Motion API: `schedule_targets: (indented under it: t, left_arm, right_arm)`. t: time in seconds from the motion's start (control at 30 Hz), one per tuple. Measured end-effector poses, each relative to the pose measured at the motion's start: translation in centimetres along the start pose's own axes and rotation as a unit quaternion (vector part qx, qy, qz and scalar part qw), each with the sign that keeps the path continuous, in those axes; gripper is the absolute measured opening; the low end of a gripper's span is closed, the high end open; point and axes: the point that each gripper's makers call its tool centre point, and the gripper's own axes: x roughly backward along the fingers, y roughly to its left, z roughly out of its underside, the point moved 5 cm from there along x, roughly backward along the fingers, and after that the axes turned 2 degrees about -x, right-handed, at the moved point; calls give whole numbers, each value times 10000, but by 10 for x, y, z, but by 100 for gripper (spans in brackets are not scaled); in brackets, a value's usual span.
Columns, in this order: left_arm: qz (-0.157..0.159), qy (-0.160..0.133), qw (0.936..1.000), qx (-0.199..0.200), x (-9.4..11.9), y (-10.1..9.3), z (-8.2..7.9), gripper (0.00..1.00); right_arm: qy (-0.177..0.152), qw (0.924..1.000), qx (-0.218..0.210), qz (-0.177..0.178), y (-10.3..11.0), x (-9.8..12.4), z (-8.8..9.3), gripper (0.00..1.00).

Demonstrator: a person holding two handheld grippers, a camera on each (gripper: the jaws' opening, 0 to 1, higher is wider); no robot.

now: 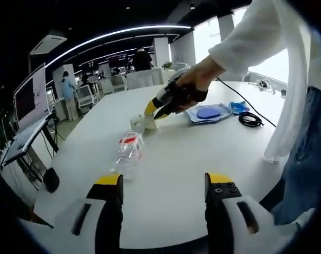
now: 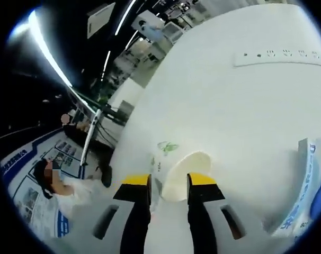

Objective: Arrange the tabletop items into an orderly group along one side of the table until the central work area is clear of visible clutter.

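Note:
A white paper cup point(image 2: 174, 164) with a green logo sits between the yellow-tipped jaws of my right gripper point(image 2: 169, 186), which is shut on it. The cup is tipped, its mouth facing the camera. In the left gripper view, a hand holds that right gripper point(image 1: 156, 108) on the paper cup point(image 1: 142, 125) at mid-table. A clear plastic bottle point(image 1: 128, 151) with a red label lies on its side just in front of the cup. My left gripper point(image 1: 164, 182) hangs open over the table's near edge, short of the bottle, with nothing between its fingers.
A blue and white packet point(image 1: 211, 112) point(image 2: 303, 185) and a coiled black cable point(image 1: 250, 120) lie to the right on the white table point(image 1: 171, 159). A socket strip point(image 2: 282, 55) is set in the table. The person's white sleeve point(image 1: 277, 63) hangs at the right.

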Motion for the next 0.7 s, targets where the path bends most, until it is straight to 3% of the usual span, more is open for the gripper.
schedule_targets:
  t: [0.07, 0.17, 0.3, 0.43, 0.57, 0.7]
  left_arm:
    - [31, 15, 10000, 1, -1, -1, 0, 61]
    - [10, 80, 10000, -50, 0, 0, 2, 60]
    - [-31, 80, 10000, -25, 0, 2, 2, 60]
    - [-57, 115, 9999, -28, 1, 4, 4, 59]
    - [-8, 139, 9999, -99, 1, 2, 4, 58]
    - [21, 134, 9997, -181, 0, 0, 3, 59]
  right_arm:
    - [-130, 9991, -394, -59, 4, -5, 0, 17]
    - [-156, 9998, -70, -65, 8, -7, 1, 0]
    - [-97, 9999, -73, -117, 14, -5, 5, 0]
    - [-98, 9989, 449, -39, 13, 8, -3, 0]
    - [-71, 9985, 542, -85, 12, 33, -8, 0]
    - [70, 9950, 995, 49, 7, 58, -11, 0]
